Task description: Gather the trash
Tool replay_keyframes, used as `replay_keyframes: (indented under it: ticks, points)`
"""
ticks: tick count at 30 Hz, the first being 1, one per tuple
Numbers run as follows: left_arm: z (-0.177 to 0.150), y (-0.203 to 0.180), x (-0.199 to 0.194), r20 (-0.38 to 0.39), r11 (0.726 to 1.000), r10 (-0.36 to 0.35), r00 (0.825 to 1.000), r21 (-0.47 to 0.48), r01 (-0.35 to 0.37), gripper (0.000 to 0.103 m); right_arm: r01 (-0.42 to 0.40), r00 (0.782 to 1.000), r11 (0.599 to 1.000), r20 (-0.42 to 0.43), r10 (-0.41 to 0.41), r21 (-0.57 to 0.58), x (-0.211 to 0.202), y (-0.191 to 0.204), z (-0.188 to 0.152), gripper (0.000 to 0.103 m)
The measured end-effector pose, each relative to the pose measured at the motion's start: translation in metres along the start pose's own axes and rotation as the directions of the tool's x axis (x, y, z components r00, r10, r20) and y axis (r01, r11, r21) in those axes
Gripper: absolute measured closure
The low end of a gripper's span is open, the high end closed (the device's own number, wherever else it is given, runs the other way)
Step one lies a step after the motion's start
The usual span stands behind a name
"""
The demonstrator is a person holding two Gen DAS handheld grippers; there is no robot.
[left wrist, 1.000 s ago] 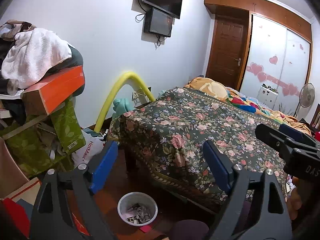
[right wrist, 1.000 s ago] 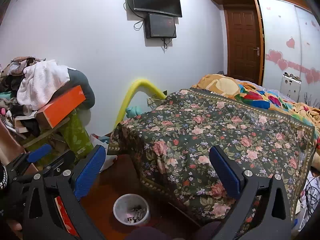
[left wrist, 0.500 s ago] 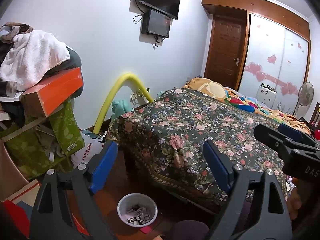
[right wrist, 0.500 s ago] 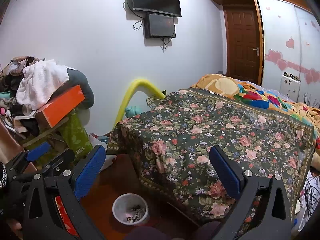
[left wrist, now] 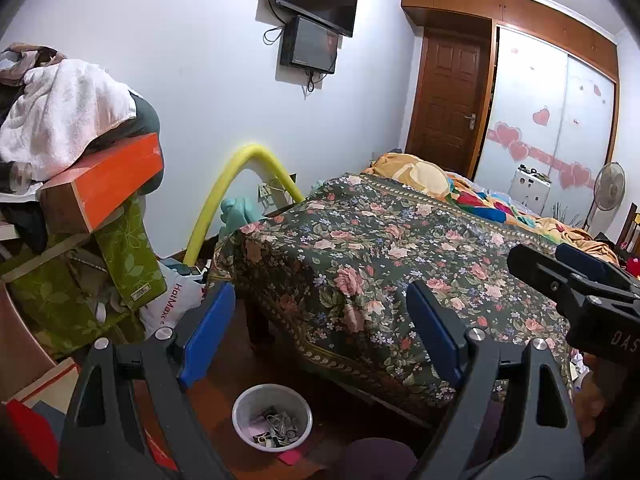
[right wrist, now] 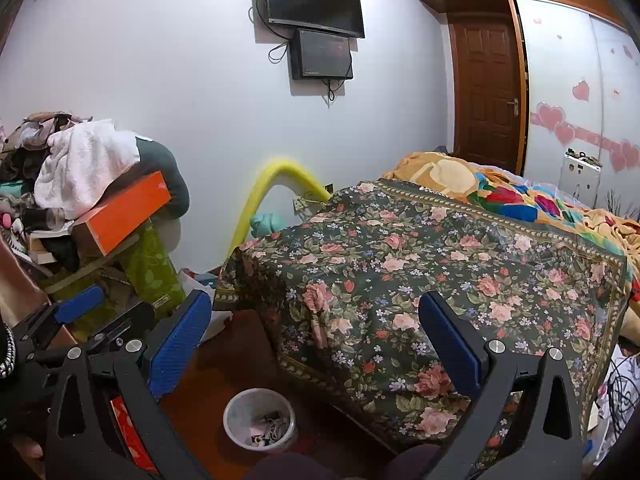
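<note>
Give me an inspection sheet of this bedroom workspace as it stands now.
Surface: dark wooden floor beside the bed; floral bedspread hangs over the bed corner.
Job's things: white waste bin stands upright on the floor, partly filled with scraps; a pink scrap lies on the floor beside it.
Clutter: pile at left with white towel, orange box, green leaf-print bags and a white shopping bag.
Grippers: left gripper open, empty; right gripper open, empty.
Cables: cords dangle from the wall screens; dark wires at far right.
Surroundings: closed wooden door, heart-decorated wardrobe, standing fan, yellow foam tube.
</note>
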State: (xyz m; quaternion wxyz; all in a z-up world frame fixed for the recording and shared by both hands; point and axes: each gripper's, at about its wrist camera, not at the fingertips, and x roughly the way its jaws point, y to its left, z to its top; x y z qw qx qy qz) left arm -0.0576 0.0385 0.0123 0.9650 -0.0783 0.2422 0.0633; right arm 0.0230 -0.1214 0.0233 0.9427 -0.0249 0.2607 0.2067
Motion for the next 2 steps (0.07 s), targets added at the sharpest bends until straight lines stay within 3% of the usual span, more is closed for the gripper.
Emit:
replay_keyframes:
  ticks: [2]
  points:
    - [0.0004,-0.0018,0.0013,-0.004,1.000,0.002,1.000,0.000,-0.002,0.016,-0.003,1.000,1.000,-0.002,0.003,0.001,0.0002,-0.0014,0.0000,0.000]
